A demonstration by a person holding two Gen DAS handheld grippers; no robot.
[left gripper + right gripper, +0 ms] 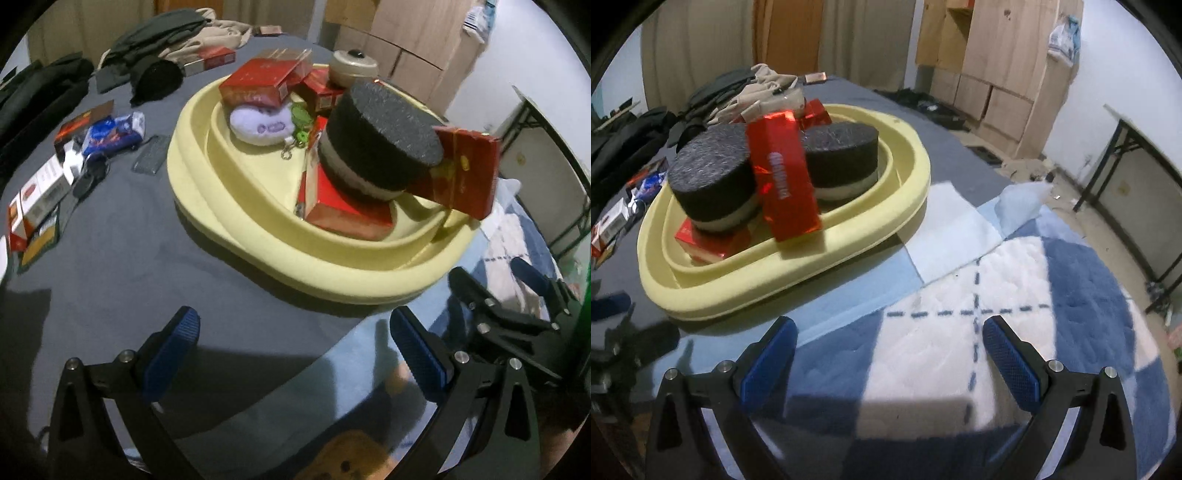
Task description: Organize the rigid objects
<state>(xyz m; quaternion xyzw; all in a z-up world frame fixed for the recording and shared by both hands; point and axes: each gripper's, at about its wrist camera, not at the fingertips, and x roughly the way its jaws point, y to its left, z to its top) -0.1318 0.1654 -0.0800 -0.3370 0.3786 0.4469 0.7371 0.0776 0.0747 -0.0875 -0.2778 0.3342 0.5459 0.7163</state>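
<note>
Bare grey tabletop [122,266] open at lower left, yellow tray [258,258] crowded at centre, leaning red box [785,173] blocking its near rim, clutter along the left edge.

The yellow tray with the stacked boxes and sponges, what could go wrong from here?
1. The red box leans tilted over the yellow tray rim; it could tip out.
2. The round sponge sits atop a box and may slide if bumped.
3. Both grippers are open and empty; reaching in might knock the pile.
</note>
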